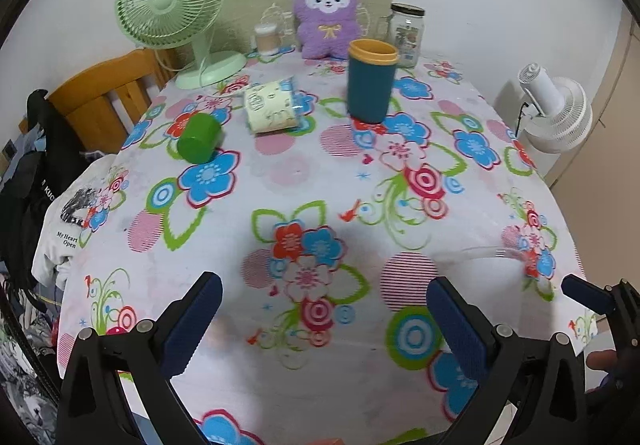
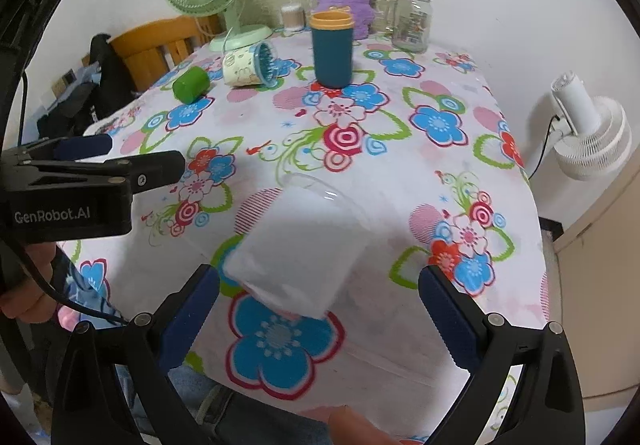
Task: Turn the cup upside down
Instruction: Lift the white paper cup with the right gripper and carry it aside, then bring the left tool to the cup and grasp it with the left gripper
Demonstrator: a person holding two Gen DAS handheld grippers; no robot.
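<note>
A frosted clear plastic cup (image 2: 298, 249) lies on its side on the flowered tablecloth (image 2: 400, 173), its mouth toward the far side. It sits just ahead of my right gripper (image 2: 320, 281), between the open fingers, not held. In the left wrist view only its rim (image 1: 496, 251) shows at the right. My left gripper (image 1: 324, 293) is open and empty over the table's near part. It also shows in the right wrist view (image 2: 120, 157) at the left. The right gripper's fingertip (image 1: 584, 293) shows in the left wrist view.
A teal cup with a yellow rim (image 1: 372, 81) stands upright at the back. A cream patterned cup (image 1: 272, 107) and a green cup (image 1: 199, 139) lie on their sides. A green fan (image 1: 172, 5), purple plush (image 1: 326, 17), glass jar (image 1: 408, 33), white fan (image 1: 556, 113).
</note>
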